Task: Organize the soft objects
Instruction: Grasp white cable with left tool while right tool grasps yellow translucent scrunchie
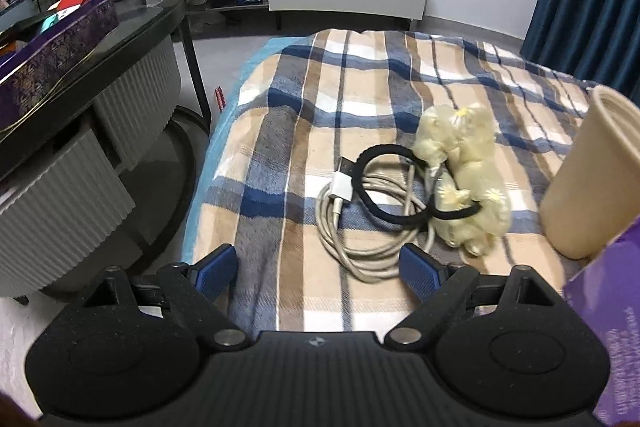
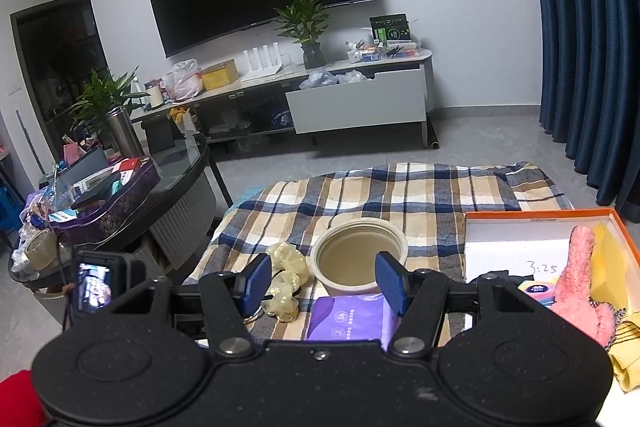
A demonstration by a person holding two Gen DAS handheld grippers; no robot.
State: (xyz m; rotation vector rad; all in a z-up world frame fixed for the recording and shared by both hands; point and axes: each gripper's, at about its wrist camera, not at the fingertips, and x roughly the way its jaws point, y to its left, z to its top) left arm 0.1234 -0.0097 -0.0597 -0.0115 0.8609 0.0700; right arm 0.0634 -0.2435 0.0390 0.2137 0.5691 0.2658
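Note:
On the plaid blanket (image 1: 320, 115) lie a pale yellow scrunchie with daisies (image 1: 464, 183), a black hair band (image 1: 384, 183) and a coiled white charging cable (image 1: 360, 227). My left gripper (image 1: 320, 267) is open and empty, just short of the cable. My right gripper (image 2: 320, 285) is open and empty above a purple tissue pack (image 2: 352, 319), in front of a beige cup (image 2: 358, 255). The scrunchie also shows in the right wrist view (image 2: 286, 275). An orange-rimmed white box (image 2: 520, 251) at right holds a pink fuzzy sock (image 2: 584, 275) and yellow cloth (image 2: 612, 267).
A dark glass round table (image 1: 120, 27) with a purple tray of clutter stands left of the blanket. A TV cabinet (image 2: 356, 103) lines the far wall. Blue curtains (image 2: 580, 47) hang at right. The beige cup (image 1: 592, 179) and purple pack (image 1: 612, 327) sit at the left view's right edge.

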